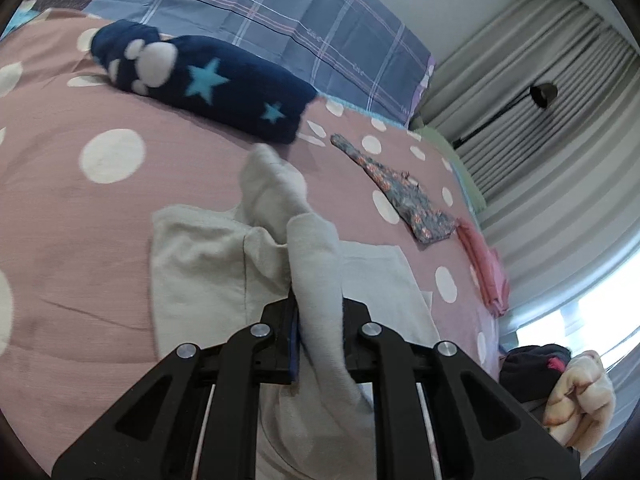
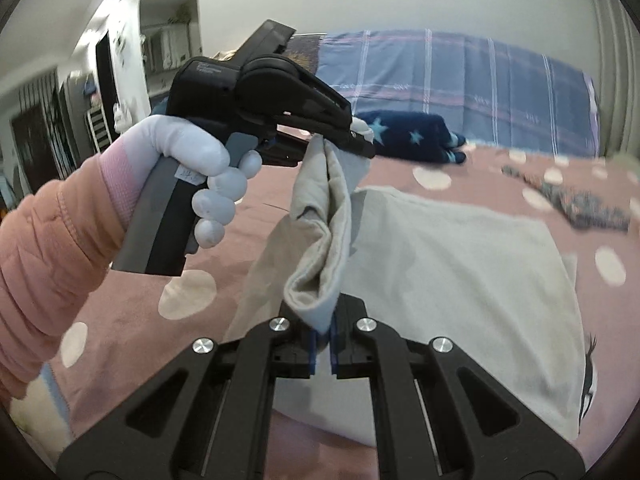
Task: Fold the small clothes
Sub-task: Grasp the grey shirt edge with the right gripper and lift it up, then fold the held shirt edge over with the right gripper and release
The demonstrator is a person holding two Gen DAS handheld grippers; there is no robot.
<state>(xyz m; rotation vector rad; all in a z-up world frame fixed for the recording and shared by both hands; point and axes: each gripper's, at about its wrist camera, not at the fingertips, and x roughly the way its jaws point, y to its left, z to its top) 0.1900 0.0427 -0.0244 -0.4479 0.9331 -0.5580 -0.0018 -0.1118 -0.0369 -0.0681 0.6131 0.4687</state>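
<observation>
Both grippers are clamped on the same beige garment [image 2: 452, 280], which lies mostly flat on a pink dotted bedspread [image 1: 72, 216]. The left gripper [image 1: 318, 320] has its jaws pressed against a thick bunched fold of the cloth, which rises ahead of the fingers and flops over toward the bed. Seen from the right wrist, the left gripper is held in a white-gloved left hand [image 2: 192, 168] with a pink sleeve, and it pinches the upper end of a lifted fold. The right gripper [image 2: 322, 342] nips the lower end of that fold between its blue pads, jaws nearly together, so the fold hangs between the two tools above the rest of the garment. Farther up the bed lies a navy blanket [image 1: 208, 84] with stars, touching a plaid pillow [image 1: 280, 20]. A floral piece [image 1: 400, 188] and a pink piece [image 1: 488, 272] lie apart to the right.
</observation>
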